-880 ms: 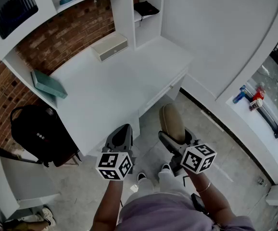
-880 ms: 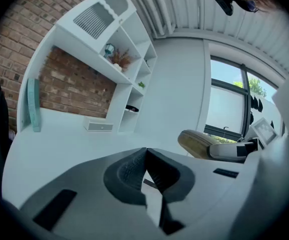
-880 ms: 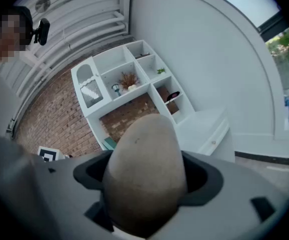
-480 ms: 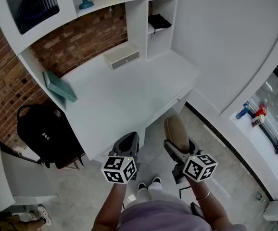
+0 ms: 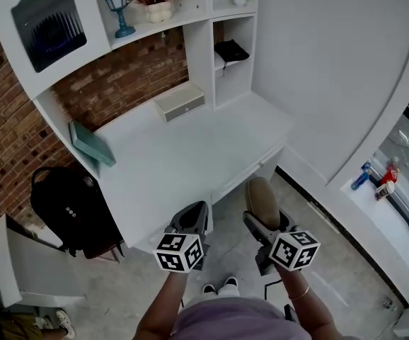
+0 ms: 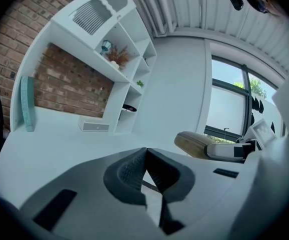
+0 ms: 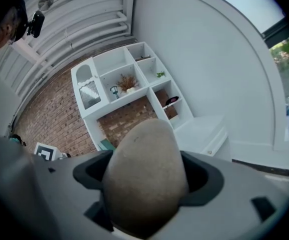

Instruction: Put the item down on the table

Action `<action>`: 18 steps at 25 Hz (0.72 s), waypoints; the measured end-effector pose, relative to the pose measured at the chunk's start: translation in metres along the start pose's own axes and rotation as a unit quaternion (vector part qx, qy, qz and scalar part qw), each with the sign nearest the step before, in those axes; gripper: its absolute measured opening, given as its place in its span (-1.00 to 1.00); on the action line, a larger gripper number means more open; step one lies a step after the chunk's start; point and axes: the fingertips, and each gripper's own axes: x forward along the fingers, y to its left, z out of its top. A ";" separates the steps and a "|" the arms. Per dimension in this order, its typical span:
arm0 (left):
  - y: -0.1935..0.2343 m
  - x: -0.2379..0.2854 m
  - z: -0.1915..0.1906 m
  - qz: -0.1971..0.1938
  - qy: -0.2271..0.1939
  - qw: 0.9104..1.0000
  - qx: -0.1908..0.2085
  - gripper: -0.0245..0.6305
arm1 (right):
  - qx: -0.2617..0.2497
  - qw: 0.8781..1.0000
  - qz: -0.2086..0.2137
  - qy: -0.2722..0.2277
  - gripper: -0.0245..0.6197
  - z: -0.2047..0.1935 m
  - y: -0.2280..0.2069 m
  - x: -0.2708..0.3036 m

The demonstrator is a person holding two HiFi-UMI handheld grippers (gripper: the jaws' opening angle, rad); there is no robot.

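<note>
A smooth tan, egg-shaped item (image 5: 262, 200) (image 7: 145, 174) sits between the jaws of my right gripper (image 5: 264, 217), which is shut on it; it fills the middle of the right gripper view. I hold it in the air just off the front right edge of the white desk (image 5: 183, 154). My left gripper (image 5: 190, 220) (image 6: 145, 176) hovers beside it over the desk's front edge, its jaws closed together with nothing in them. In the left gripper view the tan item (image 6: 199, 144) shows at the right.
On the desk lie a white box (image 5: 180, 102) at the back and a teal book (image 5: 91, 143) leaning at the left. Shelves above hold a blue lantern (image 5: 118, 9) and plants. A black backpack (image 5: 66, 207) stands on the floor left of the desk.
Both grippers and the view have shifted slightly forward toward the desk; the upper shelves have come into sight. The grip on the tan item is unchanged.
</note>
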 end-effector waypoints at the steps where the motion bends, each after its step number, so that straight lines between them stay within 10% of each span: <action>1: -0.003 0.004 0.001 0.002 -0.001 1.000 0.005 -0.92 | -0.003 1.000 0.002 0.000 0.35 0.002 -0.004 0.001; 18: 0.045 0.081 0.026 0.034 0.009 0.999 0.025 -0.92 | 0.014 1.000 0.015 0.009 0.35 0.031 -0.044 0.083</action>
